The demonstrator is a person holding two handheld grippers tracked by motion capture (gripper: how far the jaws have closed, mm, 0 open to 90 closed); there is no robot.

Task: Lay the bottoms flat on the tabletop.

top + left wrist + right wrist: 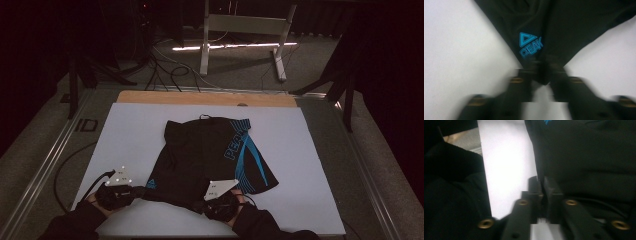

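Note:
Black shorts [200, 155] with blue stripes and blue lettering lie flat on the white board [135, 130], hems toward me. My left gripper [137, 191] sits at the near left hem corner. In the left gripper view the blurred jaws [544, 68] stand slightly apart, and the corner of the shorts [564, 30] hangs between them below a blue logo [531, 45]. My right gripper [209, 202] is at the near right hem. In the right gripper view its jaws [542, 183] are almost together on the dark edge of the shorts [586, 157].
The board covers most of a wooden table [205, 97]; metal rails [47, 155] run along both sides. Cables [165, 70] and a white desk frame [245, 25] stand on the floor beyond. A dark sleeve [449, 182] is at the left of the right gripper view.

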